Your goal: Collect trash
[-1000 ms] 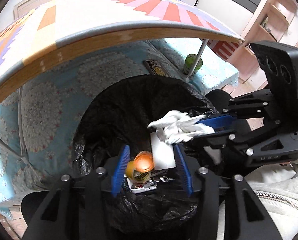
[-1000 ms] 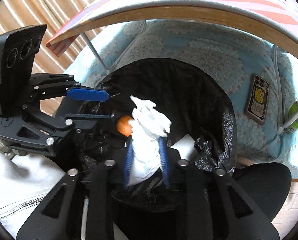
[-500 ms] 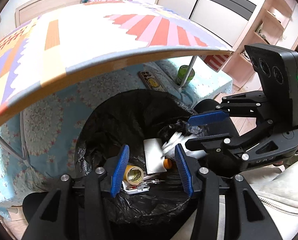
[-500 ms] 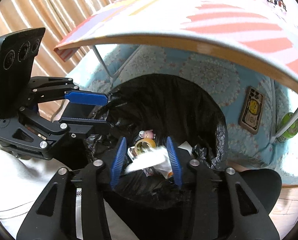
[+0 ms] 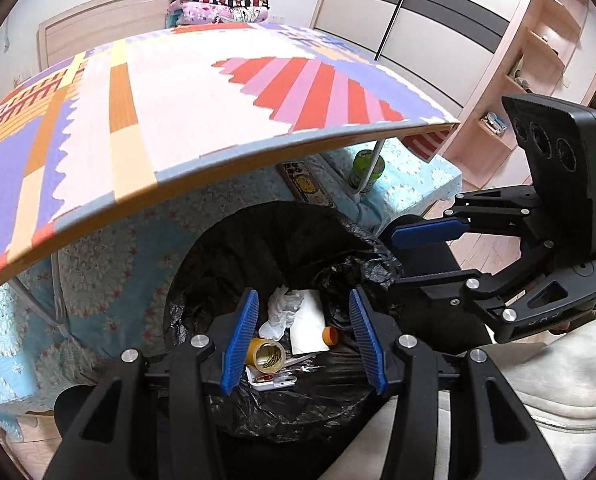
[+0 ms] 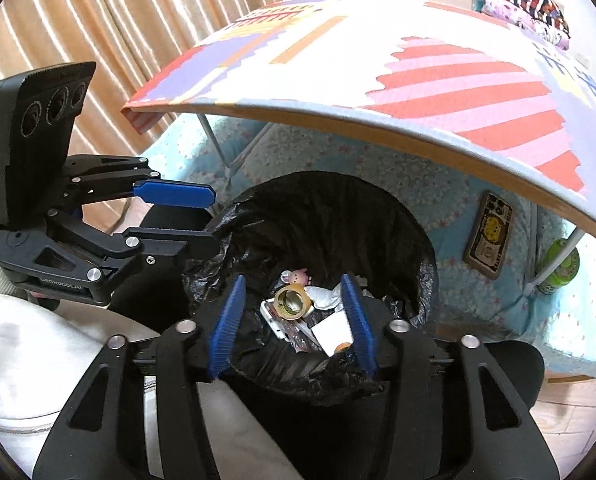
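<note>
Hovering over the bin [image 5: 202, 264], the left gripper [image 5: 301, 336] and right gripper [image 6: 294, 320] both have fingers apart and empty; the tissue [image 5: 282, 312] lies below between them. Lifting clear without snagging the liner [image 6: 413, 304] seems wise.

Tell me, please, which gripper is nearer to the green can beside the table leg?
Right. The right gripper hovers at the bin's rim on the green can side; the left gripper hovers at the opposite rim, with the black-lined bin between it and the can.
</note>
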The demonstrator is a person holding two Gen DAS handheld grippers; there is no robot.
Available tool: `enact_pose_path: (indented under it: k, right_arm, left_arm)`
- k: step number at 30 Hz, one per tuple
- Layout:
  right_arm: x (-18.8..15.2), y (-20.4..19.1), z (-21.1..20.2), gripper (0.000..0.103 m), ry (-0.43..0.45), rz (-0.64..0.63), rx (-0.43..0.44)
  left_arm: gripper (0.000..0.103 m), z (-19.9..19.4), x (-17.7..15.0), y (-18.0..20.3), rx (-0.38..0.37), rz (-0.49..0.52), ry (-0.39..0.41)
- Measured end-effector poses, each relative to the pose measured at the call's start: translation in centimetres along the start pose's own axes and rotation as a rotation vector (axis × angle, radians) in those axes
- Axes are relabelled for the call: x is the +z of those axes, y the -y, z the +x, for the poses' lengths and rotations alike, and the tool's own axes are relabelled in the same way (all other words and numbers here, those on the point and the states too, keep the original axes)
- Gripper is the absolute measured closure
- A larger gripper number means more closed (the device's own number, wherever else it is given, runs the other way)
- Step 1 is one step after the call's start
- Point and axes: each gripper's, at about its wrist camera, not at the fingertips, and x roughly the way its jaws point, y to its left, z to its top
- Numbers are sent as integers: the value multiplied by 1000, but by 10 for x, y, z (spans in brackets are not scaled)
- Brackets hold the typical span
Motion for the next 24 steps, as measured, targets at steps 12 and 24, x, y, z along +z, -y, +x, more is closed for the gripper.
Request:
enact_pose_path:
  k: [12, 24]
  right_arm:
    - [-3, -9, -34, 36, -6, 0, -25]
    - [-8, -14, -45, 27, -17, 11, -17]
  left_arm:
    - [27, -30, 2, 14, 4, 8, 39]
    - [22, -46, 3, 25, 15, 31, 53]
